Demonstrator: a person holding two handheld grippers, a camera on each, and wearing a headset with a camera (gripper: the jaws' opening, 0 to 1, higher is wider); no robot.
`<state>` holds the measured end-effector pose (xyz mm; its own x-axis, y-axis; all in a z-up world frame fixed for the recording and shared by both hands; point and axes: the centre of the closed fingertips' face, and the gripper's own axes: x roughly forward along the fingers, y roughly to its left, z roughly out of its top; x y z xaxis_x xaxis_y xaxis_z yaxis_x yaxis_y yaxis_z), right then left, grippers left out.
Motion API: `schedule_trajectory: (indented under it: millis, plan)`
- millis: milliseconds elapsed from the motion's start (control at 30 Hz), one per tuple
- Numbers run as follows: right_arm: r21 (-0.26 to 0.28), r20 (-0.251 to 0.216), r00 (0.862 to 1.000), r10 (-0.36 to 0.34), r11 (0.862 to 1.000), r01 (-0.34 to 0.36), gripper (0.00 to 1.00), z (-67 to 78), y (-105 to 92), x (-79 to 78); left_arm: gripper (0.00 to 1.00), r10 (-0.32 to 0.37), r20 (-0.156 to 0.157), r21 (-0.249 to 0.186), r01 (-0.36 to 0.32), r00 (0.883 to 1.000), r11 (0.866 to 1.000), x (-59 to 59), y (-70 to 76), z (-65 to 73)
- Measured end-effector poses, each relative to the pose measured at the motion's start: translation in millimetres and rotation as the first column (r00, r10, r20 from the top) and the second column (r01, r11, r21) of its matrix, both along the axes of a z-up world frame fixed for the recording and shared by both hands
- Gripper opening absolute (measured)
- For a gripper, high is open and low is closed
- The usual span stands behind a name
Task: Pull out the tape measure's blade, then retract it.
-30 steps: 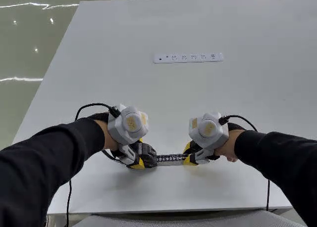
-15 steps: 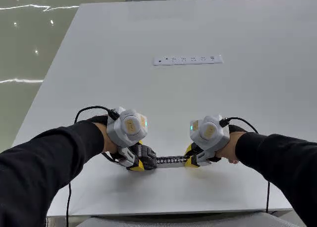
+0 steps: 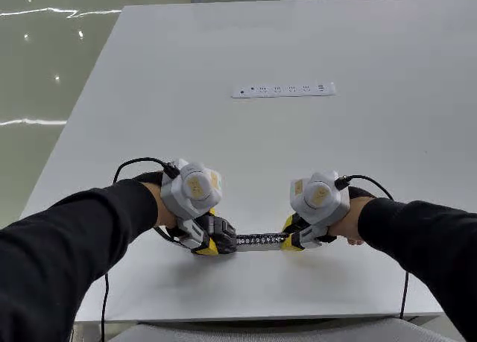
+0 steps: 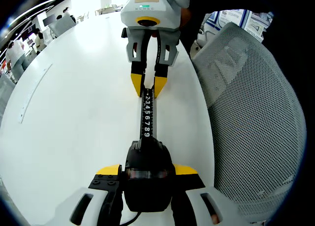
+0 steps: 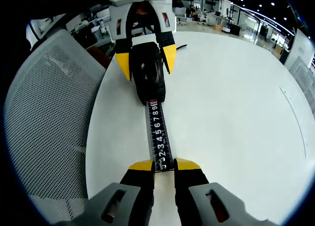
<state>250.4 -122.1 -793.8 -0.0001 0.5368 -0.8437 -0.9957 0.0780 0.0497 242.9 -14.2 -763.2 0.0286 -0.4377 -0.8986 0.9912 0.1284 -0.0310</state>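
The black tape measure case (image 4: 147, 189) is clamped in the left gripper (image 4: 147, 170); its numbered blade (image 4: 146, 118) is pinched by the right gripper (image 4: 147, 90).

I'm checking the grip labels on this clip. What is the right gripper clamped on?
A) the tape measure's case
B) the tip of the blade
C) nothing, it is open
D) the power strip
B: in the right gripper view, the right gripper pinches the tip of the numbered blade, while the left gripper holds the black case.
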Motion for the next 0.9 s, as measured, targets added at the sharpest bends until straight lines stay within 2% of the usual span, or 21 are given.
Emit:
schedule_trajectory:
  millis: [567,900]
  plan:
    - [-0.006,0.006,1.000,-0.002,1.000,0.002,0.10,-0.7,-6.6,1.1,0.34,0.018,-0.010,-0.010,-0.018,1.000,1.000,1.0,-0.3,-0.5]
    - [-0.011,0.006,1.000,0.001,1.000,-0.001,0.10,-0.5,-9.5,1.5,0.34,0.016,-0.008,-0.002,-0.016,1.000,1.000,1.0,-0.2,-0.7]
